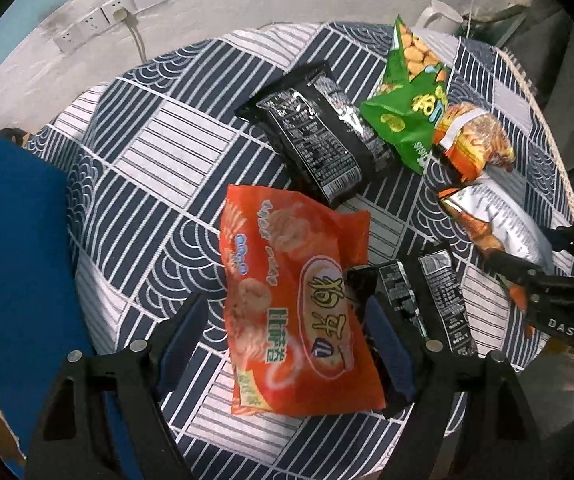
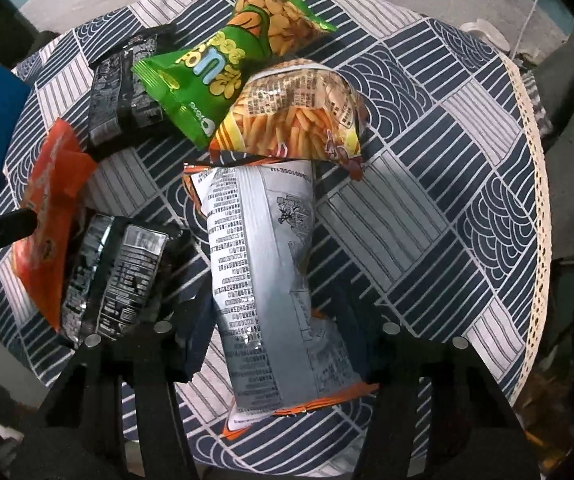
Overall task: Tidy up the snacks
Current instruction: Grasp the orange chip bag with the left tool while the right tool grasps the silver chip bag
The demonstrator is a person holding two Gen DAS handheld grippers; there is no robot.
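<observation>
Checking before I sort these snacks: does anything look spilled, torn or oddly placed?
Nothing spilled or visibly torn. The packets just lie jumbled: the green bag overlaps a black packet and the yellow-orange bag, whose lower edge covers the silver bag's top.

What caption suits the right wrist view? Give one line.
Right gripper fingers straddle a silver snack bag on the patterned tablecloth, green and orange bags beyond.
</observation>
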